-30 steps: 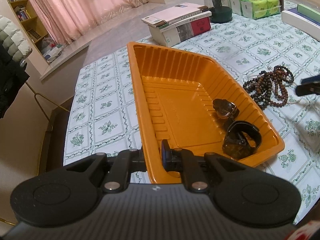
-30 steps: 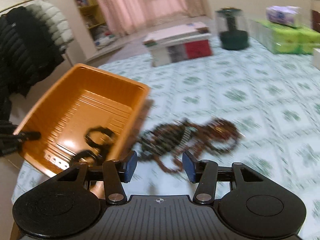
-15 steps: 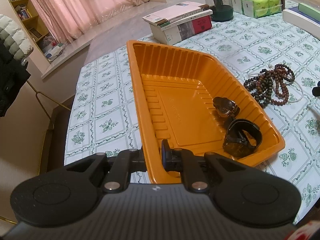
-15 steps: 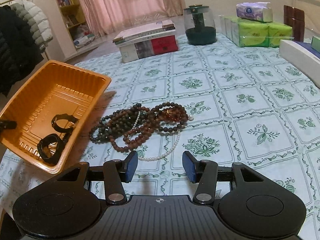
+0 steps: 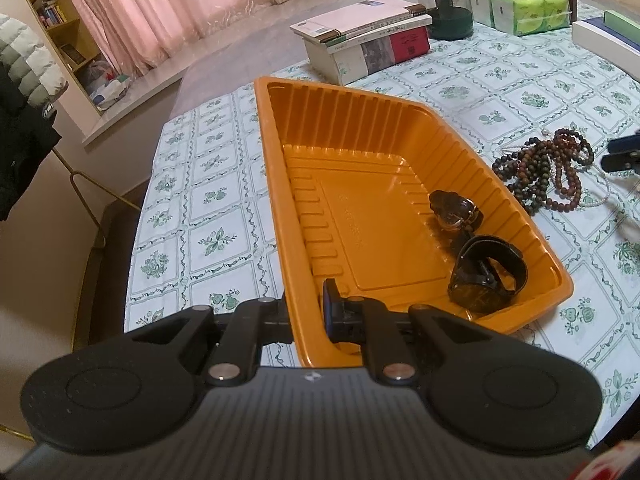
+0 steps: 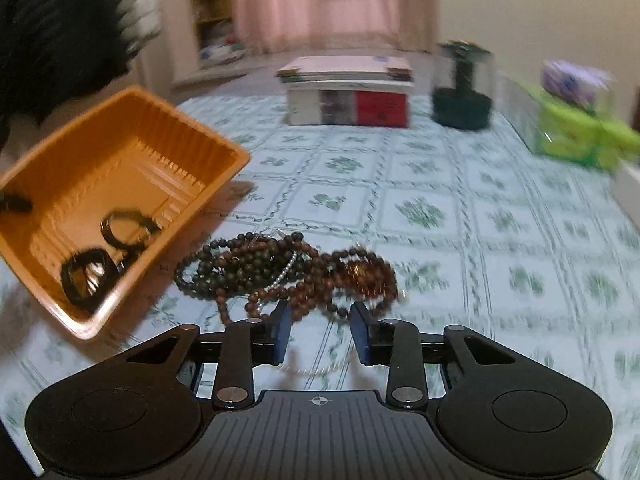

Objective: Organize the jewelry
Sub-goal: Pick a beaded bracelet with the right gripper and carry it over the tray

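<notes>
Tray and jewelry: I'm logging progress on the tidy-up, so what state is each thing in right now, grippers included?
Tray: upright on the table, near wall clamped.
Two watches: inside the tray, straps looped.
Beads: tangled pile on the tablecloth, outside the tray.
Left gripper: shut on the tray wall.
Right gripper: open, empty, just short of the beads.
Books: stacked, closed.

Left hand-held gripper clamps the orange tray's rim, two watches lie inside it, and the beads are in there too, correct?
Not the beads: the right wrist view shows them on the tablecloth beside the tray. The left hand-held gripper does clamp its rim, and both watches lie inside.
</notes>
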Action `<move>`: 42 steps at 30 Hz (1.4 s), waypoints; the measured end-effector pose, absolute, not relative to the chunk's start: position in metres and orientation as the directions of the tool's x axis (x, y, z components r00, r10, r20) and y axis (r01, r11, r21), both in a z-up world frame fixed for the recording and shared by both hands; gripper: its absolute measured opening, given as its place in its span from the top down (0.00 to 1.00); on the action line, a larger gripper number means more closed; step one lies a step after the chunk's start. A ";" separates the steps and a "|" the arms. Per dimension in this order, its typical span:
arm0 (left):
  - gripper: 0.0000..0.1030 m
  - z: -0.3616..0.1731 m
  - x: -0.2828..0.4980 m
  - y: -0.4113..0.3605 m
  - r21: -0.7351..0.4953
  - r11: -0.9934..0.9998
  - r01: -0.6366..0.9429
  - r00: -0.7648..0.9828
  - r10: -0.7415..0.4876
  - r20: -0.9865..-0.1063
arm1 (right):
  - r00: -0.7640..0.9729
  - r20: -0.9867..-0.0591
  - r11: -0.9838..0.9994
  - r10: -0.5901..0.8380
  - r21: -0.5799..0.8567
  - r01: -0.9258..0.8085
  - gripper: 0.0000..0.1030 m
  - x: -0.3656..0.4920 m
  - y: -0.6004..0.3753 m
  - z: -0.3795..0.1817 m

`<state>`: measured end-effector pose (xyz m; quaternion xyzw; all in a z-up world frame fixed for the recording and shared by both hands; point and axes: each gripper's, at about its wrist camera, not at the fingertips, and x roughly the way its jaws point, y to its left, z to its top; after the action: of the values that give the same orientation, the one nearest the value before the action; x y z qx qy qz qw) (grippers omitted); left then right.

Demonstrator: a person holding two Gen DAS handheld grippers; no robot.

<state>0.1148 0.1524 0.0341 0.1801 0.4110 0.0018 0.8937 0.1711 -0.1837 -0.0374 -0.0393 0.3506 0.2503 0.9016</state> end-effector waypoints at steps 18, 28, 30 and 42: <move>0.89 0.033 0.122 0.155 0.329 0.929 0.169 0.647 0.148 -0.748 | 0.636 -0.709 0.698 0.305 -0.288 -0.656 0.94 0.189 -0.141 -0.071; 0.89 0.034 0.123 0.152 0.345 0.921 0.182 0.653 0.149 -0.743 | 0.633 -0.664 0.818 0.397 -0.056 -0.572 0.94 0.195 -0.175 -0.004; 0.89 0.034 0.123 0.152 0.345 0.920 0.185 0.654 0.147 -0.743 | 0.631 -0.654 0.824 0.417 -0.021 -0.566 0.94 0.197 -0.178 0.011; 0.89 0.035 0.123 0.153 0.343 0.919 0.196 0.658 0.136 -0.740 | 0.511 -0.590 0.711 0.625 0.159 -0.685 0.94 0.190 -0.110 0.063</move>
<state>0.1227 0.1533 0.0346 0.2009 0.4131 -0.0168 0.8881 0.1900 -0.1101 0.0628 -0.0471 0.3192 0.3773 0.8680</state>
